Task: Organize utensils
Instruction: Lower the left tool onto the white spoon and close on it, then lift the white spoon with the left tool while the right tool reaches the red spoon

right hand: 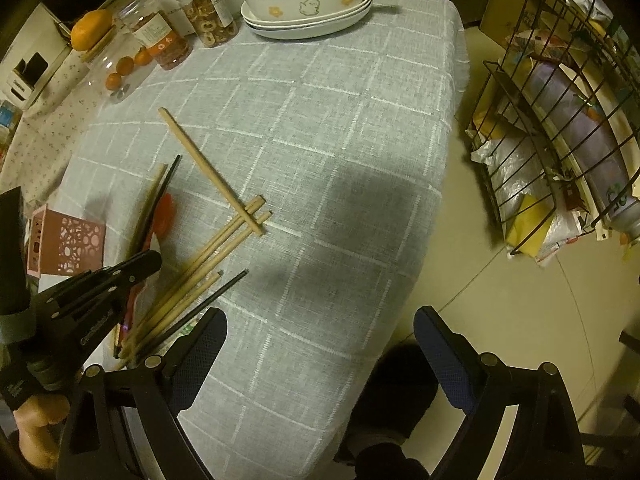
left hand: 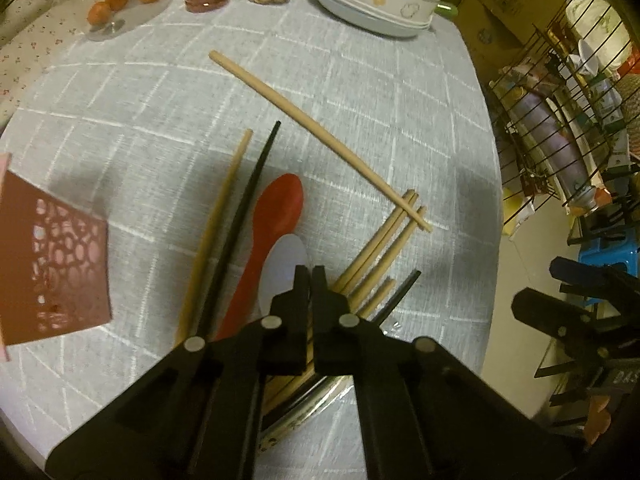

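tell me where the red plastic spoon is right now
In the left wrist view the red plastic spoon lies on the grey checked tablecloth, just left of centre, between a black chopstick and the white spoon.

The left hand-held gripper [left hand: 309,276] points steeply down, its 2 fingers [left hand: 299,300] pressed together. The right hand-held gripper [right hand: 320,336] also points steeply down, its 2 fingers [right hand: 208,336] spread wide apart.
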A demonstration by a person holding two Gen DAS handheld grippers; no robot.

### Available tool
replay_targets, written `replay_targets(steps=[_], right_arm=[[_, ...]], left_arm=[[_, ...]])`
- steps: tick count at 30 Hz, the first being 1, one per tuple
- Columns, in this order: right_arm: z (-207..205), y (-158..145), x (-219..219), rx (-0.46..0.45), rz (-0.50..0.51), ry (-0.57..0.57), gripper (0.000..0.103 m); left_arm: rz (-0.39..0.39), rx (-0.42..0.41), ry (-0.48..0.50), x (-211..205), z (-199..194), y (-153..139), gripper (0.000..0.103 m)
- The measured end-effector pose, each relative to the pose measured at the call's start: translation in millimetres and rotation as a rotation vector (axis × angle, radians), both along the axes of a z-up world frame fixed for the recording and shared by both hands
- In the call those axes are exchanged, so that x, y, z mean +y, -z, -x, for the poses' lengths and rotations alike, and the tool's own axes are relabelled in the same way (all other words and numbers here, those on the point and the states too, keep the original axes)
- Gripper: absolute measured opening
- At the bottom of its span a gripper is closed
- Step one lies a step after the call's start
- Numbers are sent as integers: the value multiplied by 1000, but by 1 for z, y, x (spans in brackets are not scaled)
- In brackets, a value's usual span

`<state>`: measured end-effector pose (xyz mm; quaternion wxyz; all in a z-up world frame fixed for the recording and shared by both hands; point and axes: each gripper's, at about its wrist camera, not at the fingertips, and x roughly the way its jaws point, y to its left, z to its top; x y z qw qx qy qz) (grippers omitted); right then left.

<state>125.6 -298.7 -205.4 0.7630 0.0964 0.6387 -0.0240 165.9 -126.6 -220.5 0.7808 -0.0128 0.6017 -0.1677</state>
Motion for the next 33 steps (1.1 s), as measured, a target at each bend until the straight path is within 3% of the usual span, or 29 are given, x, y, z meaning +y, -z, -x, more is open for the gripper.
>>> replay_targets(steps=[7, 15, 19, 23, 29, 33], right_arm=[[-7, -5, 14, -19, -35, -9, 96], [-21, 6, 37, -14, -189, 2, 95], [-36, 12, 51, -31, -297, -13, 77], [-52, 21, 70, -34, -335, -45, 57], [-77, 36, 88, -39, -352, -45, 37], [-91, 49, 95, -27, -357, -40, 31]], left_arm=[[79, -58, -13, 17, 8, -32, 2], [229, -180, -44, 50, 20, -85, 2], [311, -255, -71, 74, 27, -112, 2], [371, -299, -97, 93, 33, -131, 2], [405, -324, -100, 109, 38, -141, 2], [427, -345, -115, 121, 39, -145, 2]])
